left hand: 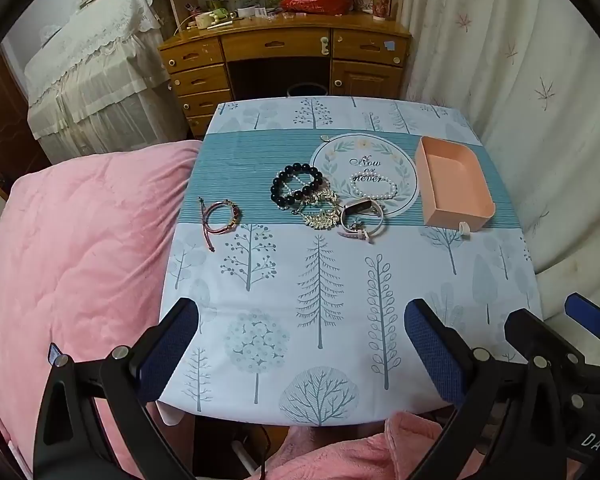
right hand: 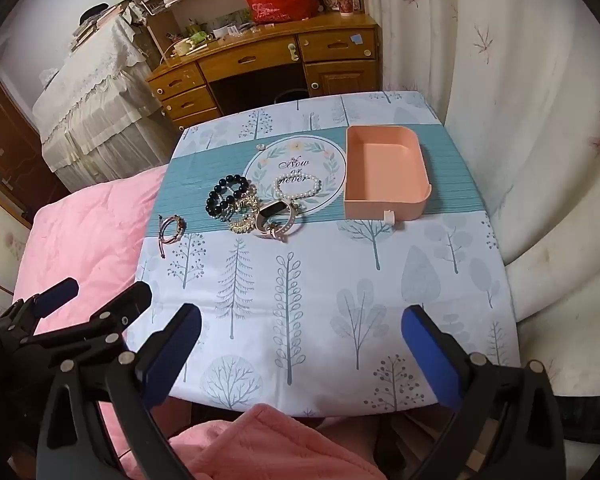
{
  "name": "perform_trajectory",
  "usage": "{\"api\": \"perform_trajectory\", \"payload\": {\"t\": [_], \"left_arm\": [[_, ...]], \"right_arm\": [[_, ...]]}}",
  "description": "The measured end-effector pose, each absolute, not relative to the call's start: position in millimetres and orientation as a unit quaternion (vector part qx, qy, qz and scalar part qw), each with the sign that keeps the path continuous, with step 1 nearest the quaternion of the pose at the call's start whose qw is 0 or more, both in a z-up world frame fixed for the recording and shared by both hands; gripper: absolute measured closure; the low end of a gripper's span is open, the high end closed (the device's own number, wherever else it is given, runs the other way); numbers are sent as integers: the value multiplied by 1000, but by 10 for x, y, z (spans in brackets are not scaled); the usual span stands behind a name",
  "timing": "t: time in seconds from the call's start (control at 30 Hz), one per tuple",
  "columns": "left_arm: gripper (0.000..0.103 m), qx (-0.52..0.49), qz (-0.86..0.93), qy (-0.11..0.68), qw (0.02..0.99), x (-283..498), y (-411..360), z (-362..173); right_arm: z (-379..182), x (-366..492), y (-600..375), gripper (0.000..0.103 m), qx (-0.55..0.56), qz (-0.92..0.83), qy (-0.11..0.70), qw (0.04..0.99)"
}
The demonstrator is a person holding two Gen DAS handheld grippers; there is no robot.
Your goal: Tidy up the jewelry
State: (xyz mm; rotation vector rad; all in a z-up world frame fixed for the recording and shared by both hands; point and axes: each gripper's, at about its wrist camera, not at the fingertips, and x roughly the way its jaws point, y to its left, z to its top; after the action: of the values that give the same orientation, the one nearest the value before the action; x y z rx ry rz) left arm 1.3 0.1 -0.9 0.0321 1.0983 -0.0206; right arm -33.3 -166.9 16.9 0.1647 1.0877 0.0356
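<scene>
Jewelry lies mid-table: a black bead bracelet (left hand: 296,184) (right hand: 225,195), a white pearl bracelet (left hand: 374,186) (right hand: 298,186), a gold chain piece (left hand: 320,216) (right hand: 242,220), a pink-strap watch (left hand: 360,216) (right hand: 276,220) and a red cord bracelet (left hand: 219,216) (right hand: 171,226) apart at the left. An empty pink tray (left hand: 454,184) (right hand: 384,170) stands to the right. My left gripper (left hand: 302,350) is open and empty above the table's near edge. My right gripper (right hand: 300,354) is open and empty, beside the left one (right hand: 96,300).
The small table has a tree-print cloth (left hand: 320,300) (right hand: 340,280) with a round "Now or never" mat (left hand: 364,160). A pink quilt (left hand: 72,264) lies left, a white curtain (right hand: 520,120) right, a wooden desk (left hand: 284,56) behind.
</scene>
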Motion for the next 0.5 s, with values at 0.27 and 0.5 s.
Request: {"api": "perform_trajectory", "payload": {"t": [0.27, 0.5], "left_arm": [[1, 21, -8, 514, 857, 29, -15, 75], [1, 24, -7, 510, 860, 37, -70, 98]], "right_arm": [[200, -340, -1689, 2, 81, 16, 513, 855], [247, -347, -1719, 2, 76, 14, 508, 858]]}}
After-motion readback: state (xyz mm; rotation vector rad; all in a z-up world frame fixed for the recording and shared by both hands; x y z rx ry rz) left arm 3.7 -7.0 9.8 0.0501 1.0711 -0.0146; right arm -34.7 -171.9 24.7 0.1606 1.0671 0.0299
